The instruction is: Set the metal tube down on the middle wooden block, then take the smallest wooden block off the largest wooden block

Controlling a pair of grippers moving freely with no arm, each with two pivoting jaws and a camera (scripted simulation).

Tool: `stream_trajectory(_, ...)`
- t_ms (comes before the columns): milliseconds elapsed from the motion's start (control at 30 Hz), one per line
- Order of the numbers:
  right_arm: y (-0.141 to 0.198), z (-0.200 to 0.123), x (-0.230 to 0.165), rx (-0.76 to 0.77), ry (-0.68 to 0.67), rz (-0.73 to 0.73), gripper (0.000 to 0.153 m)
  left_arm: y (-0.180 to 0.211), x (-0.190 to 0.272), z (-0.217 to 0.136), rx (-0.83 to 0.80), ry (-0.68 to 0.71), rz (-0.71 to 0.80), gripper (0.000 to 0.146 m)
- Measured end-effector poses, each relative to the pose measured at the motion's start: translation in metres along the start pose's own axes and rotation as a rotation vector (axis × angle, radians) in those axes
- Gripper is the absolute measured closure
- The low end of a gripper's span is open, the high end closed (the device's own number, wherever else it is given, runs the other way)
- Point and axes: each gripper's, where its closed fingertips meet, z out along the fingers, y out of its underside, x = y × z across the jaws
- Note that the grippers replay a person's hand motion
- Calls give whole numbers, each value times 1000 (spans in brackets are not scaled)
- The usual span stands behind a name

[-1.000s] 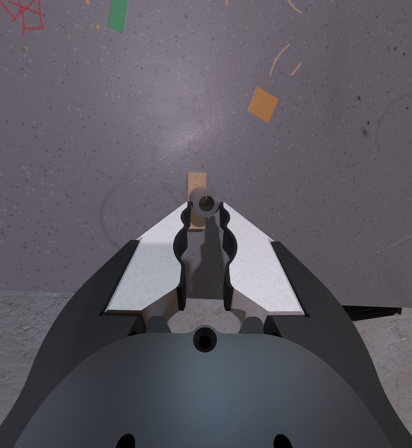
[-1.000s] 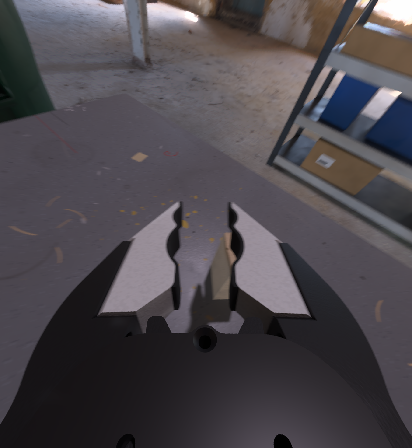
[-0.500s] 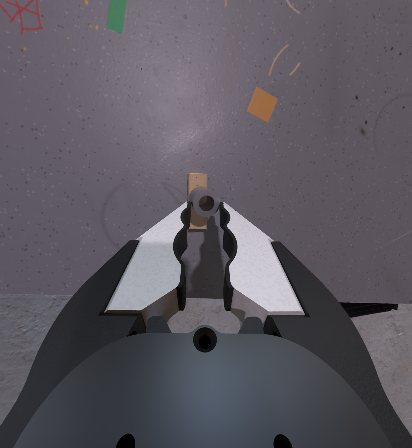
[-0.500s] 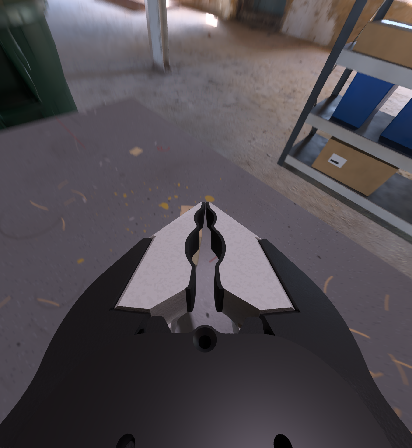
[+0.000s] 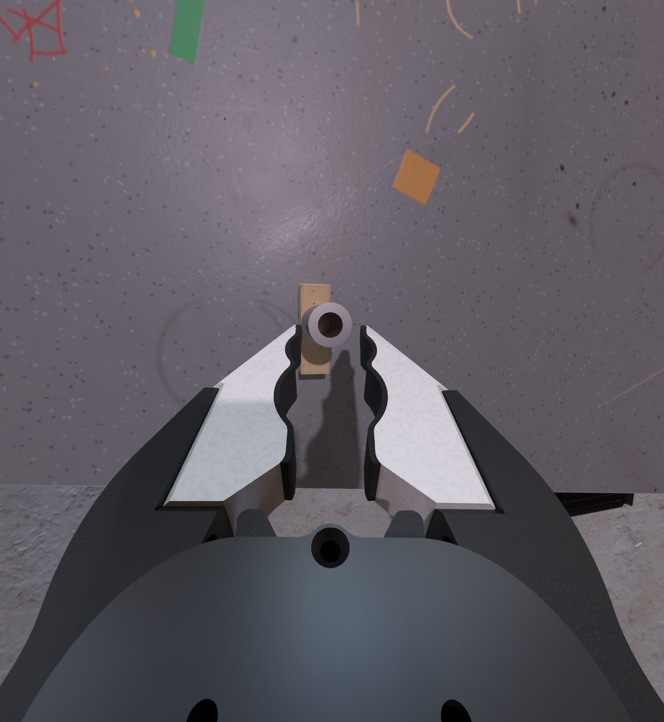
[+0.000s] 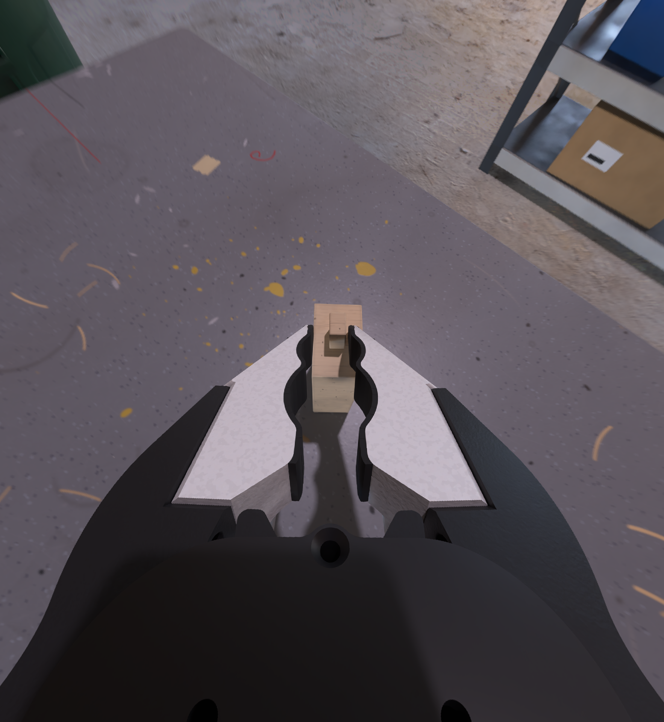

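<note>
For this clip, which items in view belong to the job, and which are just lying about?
Job items:
- metal tube, standing on the middle wooden block
- smallest wooden block on the largest wooden block
- left hand-held gripper, open
- right hand-held gripper, open

Lying about:
- green strip
- orange square
- shelving rack with cardboard box

- A workshop or storeroom, judging by the worn surfaces and storage.
- The grey speckled tabletop (image 6: pixel 135 218) carries yellow paint spatter (image 6: pixel 275 289), curved scratches and red scribbles (image 5: pixel 33 31) at the upper left of the left wrist view.
- Bare, stained concrete floor (image 6: pixel 381 78) fills the upper middle of the right wrist view.
- A metal shelving rack (image 6: pixel 525 97) at upper right holds a cardboard box (image 6: pixel 627 168) and blue bins (image 6: pixel 650 35).
- A green cabinet (image 6: pixel 14 43) stands at upper left.
</note>
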Motion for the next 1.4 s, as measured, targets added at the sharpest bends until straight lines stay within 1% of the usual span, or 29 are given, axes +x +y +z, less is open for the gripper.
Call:
stream_trajectory(33, -2, 1, 0, 18, -21, 32, 137, -1, 0, 0, 5, 2, 0, 116)
stream_trajectory(100, -2, 0, 4, 43, -70, 104, 145, -4, -2, 1, 41, -3, 5, 114)
stream_trajectory(200, -7, -15, 11, 138, -125, 225, 145, -9, -5, 1, 104, -47, 23, 111)
stream_trajectory(233, -10, -24, 13, 173, -131, 218, 145, -9, -5, 1, 109, -54, 24, 111)
stream_trajectory(300, -15, -45, 14, 185, -159, 121, 145, -10, -5, 1, 118, -47, 16, 112)
stream_trajectory(367, -19, -72, 17, 198, -160, 47, 145, -10, -4, 1, 127, -34, 4, 113)
stream_trajectory(467, -20, -119, 28, 246, -150, 2, 145, -11, -4, 0, 120, -33, -4, 113)
stream_trajectory(533, -16, -156, 45, 288, -157, 36, 145, -11, -3, 0, 115, -31, -7, 113)
stream_trajectory(633, -3, -218, 85, 340, -166, 114, 145, -11, -2, 0, 116, -23, -12, 112)
stream_trajectory(700, 8, -263, 117, 373, -134, 156, 145, -11, -2, 0, 116, -16, -20, 112)
stream_trajectory(767, 22, -309, 151, 401, -72, 201, 145, -11, -1, 0, 110, -17, -23, 112)
stream_trajectory(867, 52, -370, 198, 429, 35, 286, 145, -12, 0, 1, 109, -13, -40, 111)
stream_trajectory(933, 77, -402, 224, 430, 93, 347, 145, -12, 1, 2, 110, -8, -55, 110)
stream_trajectory(1000, 102, -427, 246, 429, 146, 393, 145, -12, 2, 3, 100, -5, -64, 109)
stream_trajectory(1067, 128, -444, 264, 429, 197, 437, 145, -15, 4, 5, 99, 1, -76, 109)
stream_trajectory(1133, 155, -451, 281, 434, 244, 470, 145, -23, 7, 9, 115, 12, -95, 109)
stream_trajectory(1267, 208, -441, 312, 434, 300, 573, 145, -49, 12, 22, 125, 6, -82, 110)
stream_trajectory(1400, 259, -425, 341, 441, 348, 680, 145, -86, 17, 38, 139, 19, -71, 110)
